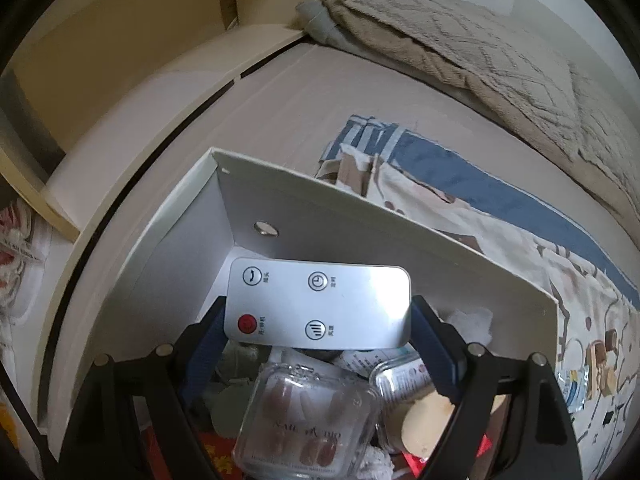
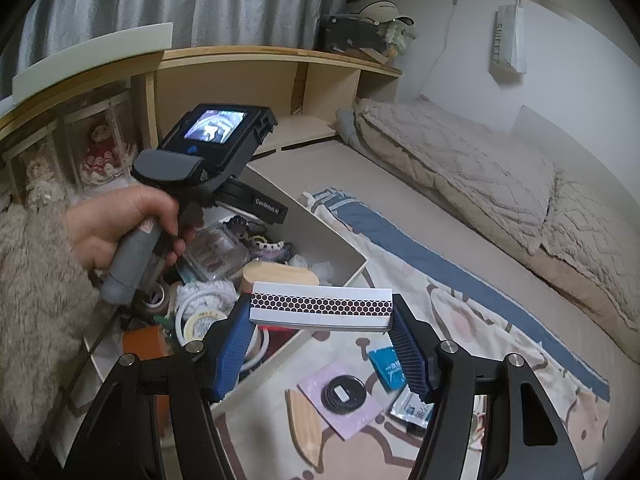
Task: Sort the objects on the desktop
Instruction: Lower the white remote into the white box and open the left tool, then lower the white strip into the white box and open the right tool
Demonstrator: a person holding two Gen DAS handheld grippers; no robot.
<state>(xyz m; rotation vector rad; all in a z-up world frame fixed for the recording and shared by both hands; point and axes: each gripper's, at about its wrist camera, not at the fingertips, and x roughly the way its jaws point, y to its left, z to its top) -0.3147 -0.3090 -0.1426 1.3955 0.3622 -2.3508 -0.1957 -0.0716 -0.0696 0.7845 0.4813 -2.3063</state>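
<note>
The left gripper (image 1: 318, 320) is clamped across a flat white remote control (image 1: 318, 306), its blue pads pressing the remote's two short ends, so the remote's long axis runs straight across from one finger to the other. The remote hangs directly over the open white storage box (image 1: 384, 236), already inside the line of its walls, and the gripper points steeply down into it. Beneath the remote the box is crowded: a clear case of press-on nails (image 1: 304, 424) lies just below, with a small tin and a pale wooden piece beside it. The far wall stands close ahead of the remote and the left wall near its red-button end, so open room is mostly straight down onto the pile.

The right gripper (image 2: 320, 308) grips a matchbox (image 2: 320, 306) by its short ends, the honeycomb striking strip facing the camera and its long axis also lying across the fingers. It hovers over the box's near corner (image 2: 360, 262), with the box interior lying ahead and to the left. From this side a person's hand (image 2: 120, 228) in a fuzzy sleeve holds the left gripper's handle over the box, nearer the middle. I judge the left load is closer to release. Loose items remain on the patterned cloth (image 2: 460, 300) outside, among them a black round disc (image 2: 343, 394) on a pink card.
</note>
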